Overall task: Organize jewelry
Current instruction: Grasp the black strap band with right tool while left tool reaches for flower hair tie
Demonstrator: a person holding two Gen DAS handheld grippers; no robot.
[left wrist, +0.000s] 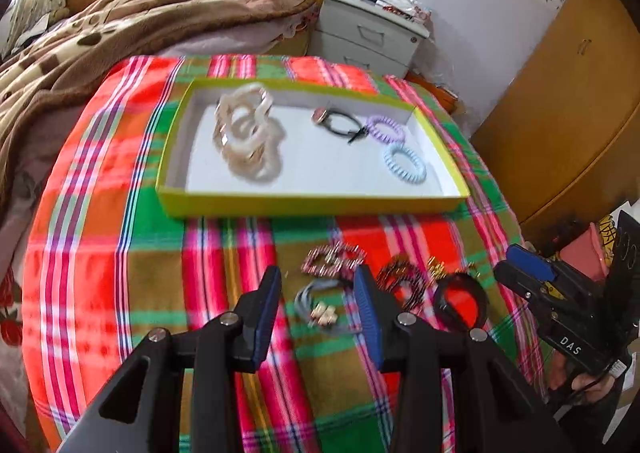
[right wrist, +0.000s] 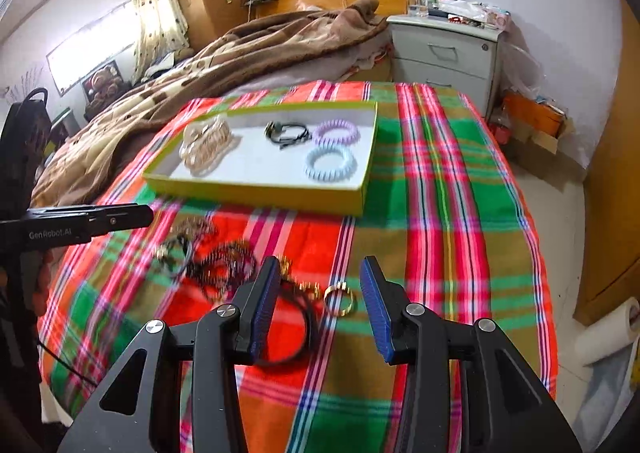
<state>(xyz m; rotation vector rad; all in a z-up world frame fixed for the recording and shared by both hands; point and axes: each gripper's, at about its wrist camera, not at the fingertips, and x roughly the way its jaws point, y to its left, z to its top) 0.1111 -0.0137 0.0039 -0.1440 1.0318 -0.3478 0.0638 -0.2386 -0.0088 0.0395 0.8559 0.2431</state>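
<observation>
A: We show the sorting half done. The tray (left wrist: 312, 203) already holds a cream chain (left wrist: 248, 133), a black tie (left wrist: 340, 123) and two coil ties, lilac (left wrist: 386, 128) and pale blue (left wrist: 405, 163).

B: And the loose pieces?

A: They lie on the plaid cloth (left wrist: 100, 253) just in front of the tray: a grey tie with a charm (left wrist: 320, 305), beaded bands (left wrist: 332, 259), a black loop (left wrist: 460, 305), a gold ring (right wrist: 339, 299).

B: The grippers?

A: We hold the left gripper (left wrist: 318, 285) wide open and empty around the grey tie; the right gripper (right wrist: 320, 285) equally open and empty, framing the ring. Next, we judge: lower, close, carry to the tray.
</observation>
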